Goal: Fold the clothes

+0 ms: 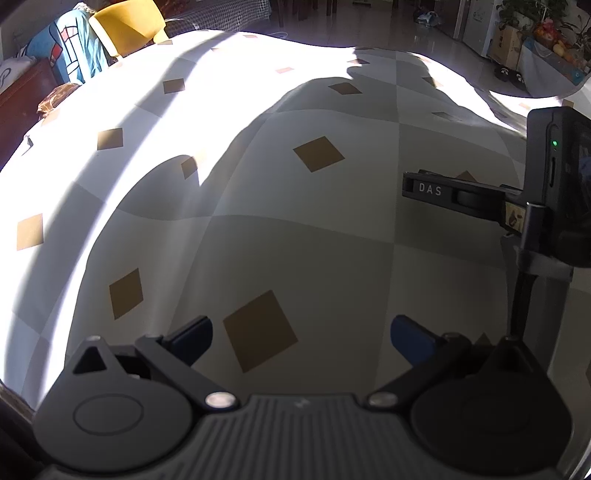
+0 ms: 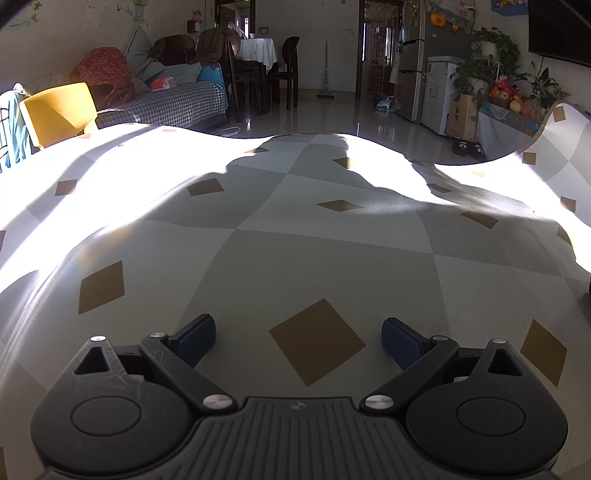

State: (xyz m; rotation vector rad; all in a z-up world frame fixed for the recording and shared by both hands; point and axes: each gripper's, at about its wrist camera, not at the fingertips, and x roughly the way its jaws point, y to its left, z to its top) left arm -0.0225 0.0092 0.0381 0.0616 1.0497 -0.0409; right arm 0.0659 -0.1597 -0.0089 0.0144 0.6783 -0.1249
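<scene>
A: Left gripper (image 1: 301, 338): fingers spread wide, blue pads (image 1: 192, 338) empty, hovering over the tabletop (image 1: 258, 229) covered in a grey-and-white checked cloth with brown diamonds.

B: Right gripper (image 2: 298, 339)?

A: Same, fingers apart, nothing between them, above the same cloth (image 2: 295, 258). Its black body also shows at the right edge of the left view (image 1: 546, 192).

B: Clothes to fold?

A: None on the tabletop. A light-blue patterned garment (image 1: 75, 48) hangs beyond the far left edge, beside a yellow plastic chair (image 1: 127, 24). Strong sunlight, hard shadows across the cloth.
</scene>
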